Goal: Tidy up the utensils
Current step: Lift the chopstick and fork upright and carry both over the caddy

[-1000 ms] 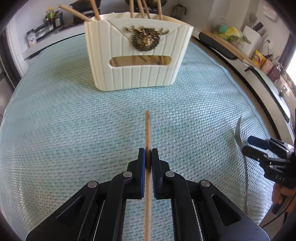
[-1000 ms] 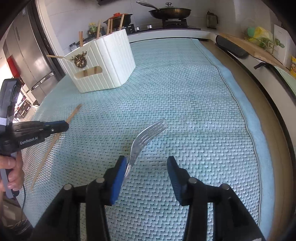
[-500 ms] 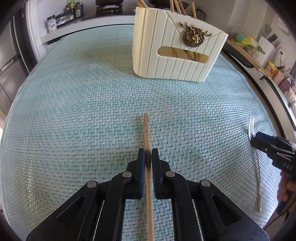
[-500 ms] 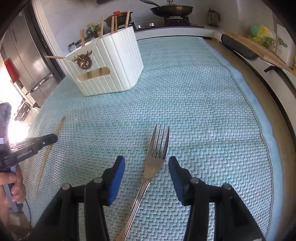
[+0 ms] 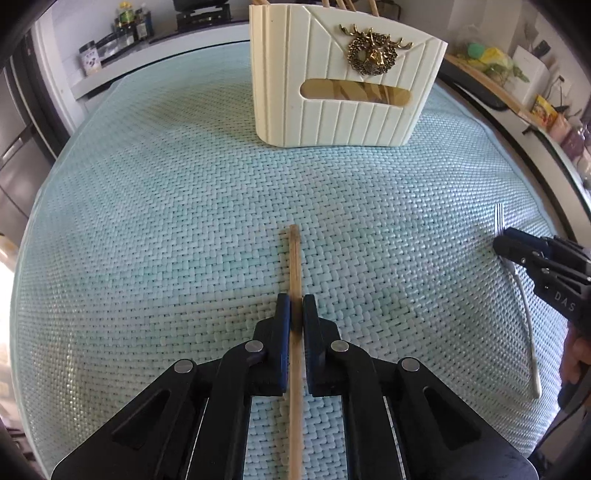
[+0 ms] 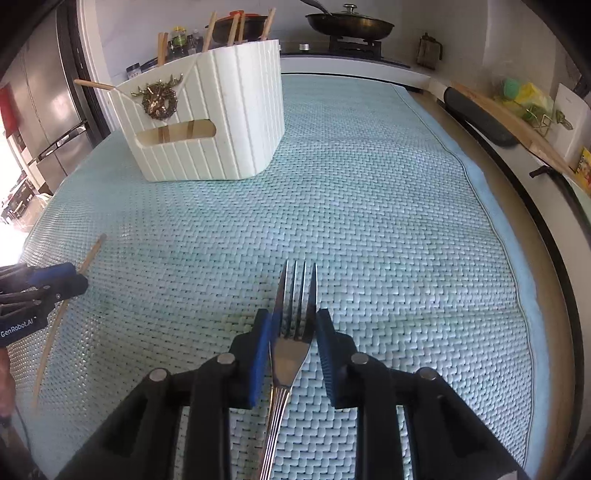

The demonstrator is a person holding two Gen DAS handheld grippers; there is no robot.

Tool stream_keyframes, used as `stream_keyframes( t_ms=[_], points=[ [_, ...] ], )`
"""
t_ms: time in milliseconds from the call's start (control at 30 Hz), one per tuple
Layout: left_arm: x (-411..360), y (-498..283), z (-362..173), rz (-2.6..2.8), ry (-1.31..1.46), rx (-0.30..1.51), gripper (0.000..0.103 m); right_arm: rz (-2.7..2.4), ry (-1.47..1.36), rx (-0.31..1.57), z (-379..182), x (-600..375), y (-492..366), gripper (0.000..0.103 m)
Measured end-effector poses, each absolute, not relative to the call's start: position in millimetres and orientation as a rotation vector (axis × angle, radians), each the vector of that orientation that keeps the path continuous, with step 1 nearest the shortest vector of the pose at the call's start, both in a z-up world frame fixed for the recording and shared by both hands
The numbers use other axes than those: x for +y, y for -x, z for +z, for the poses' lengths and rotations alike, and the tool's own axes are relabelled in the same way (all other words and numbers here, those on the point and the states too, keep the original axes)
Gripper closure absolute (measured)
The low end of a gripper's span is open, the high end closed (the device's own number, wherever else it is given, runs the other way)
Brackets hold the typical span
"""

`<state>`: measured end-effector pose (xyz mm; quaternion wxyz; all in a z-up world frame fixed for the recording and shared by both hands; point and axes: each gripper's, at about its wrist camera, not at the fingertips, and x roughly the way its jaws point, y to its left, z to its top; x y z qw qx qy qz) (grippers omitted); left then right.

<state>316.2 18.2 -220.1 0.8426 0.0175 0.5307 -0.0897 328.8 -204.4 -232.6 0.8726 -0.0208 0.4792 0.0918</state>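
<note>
My left gripper [image 5: 297, 308] is shut on a wooden chopstick [image 5: 294, 266] that points toward the cream utensil holder [image 5: 343, 110] with a brass deer emblem; several chopsticks stand in the holder. My right gripper [image 6: 291, 321] has closed around the head of a metal fork [image 6: 297, 291]; both pads sit against its sides. The fork [image 5: 499, 218] and right gripper [image 5: 517, 247] also show at the right of the left wrist view. The left gripper [image 6: 70, 280] and chopstick [image 6: 90, 254] show at the left of the right wrist view, and the holder [image 6: 207, 122] at the back left.
A woven light-green mat [image 6: 369, 206] covers the table. A counter with a pan [image 6: 351, 24] and jars lies behind. A wooden board [image 6: 517, 125] and a dark strip lie along the right edge.
The right gripper's jaws have narrowed from wide open to closed on the fork's head. The left gripper still holds the chopstick and has turned slightly, so the holder sits more centred ahead.
</note>
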Motion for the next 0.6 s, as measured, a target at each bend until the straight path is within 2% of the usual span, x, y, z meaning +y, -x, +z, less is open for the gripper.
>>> stream_keyframes(
  t_ms=[33, 67, 100, 367, 400, 433, 467, 500, 600],
  points=[
    [17.1, -316.5, -219.7, -0.191, -0.036, 1.118, 0.099, 0.206, 0.028, 0.995, -231.5, -207.1, -329.5, 0.079],
    [17.7, -316.9, -219.3, -0.195, -0.025, 1.114, 0.099, 0.216, 0.016, 0.985, -229.5, -209.9, -329.4, 0.094],
    [19.3, -317.0, -218.8, -0.202, -0.003, 1.113, 0.099, 0.23, 0.004, 0.97, -225.5, -212.1, -328.7, 0.102],
    [43.6, -310.4, -196.9, -0.207, 0.099, 1.048, 0.099, 0.277, 0.025, 0.91, -198.4, -222.6, -318.9, 0.101],
    [45.6, -309.9, -196.1, -0.205, 0.104, 1.046, 0.099, 0.291, 0.025, 0.926, -199.1, -221.7, -320.3, 0.098],
    [47.5, -310.2, -195.7, -0.202, 0.113, 1.045, 0.099, 0.308, 0.025, 0.936, -200.9, -220.1, -321.1, 0.091],
    [48.6, -314.5, -194.7, -0.201, 0.121, 1.043, 0.099, 0.33, 0.022, 0.94, -202.8, -217.6, -321.7, 0.061],
    [50.3, -314.3, -194.2, -0.201, 0.128, 1.038, 0.099, 0.35, 0.015, 0.935, -204.7, -214.2, -322.3, 0.037],
    [53.0, -314.2, -192.2, -0.198, 0.147, 1.022, 0.099, 0.349, 0.038, 0.95, -215.7, -196.3, -328.1, 0.036]
  ],
)
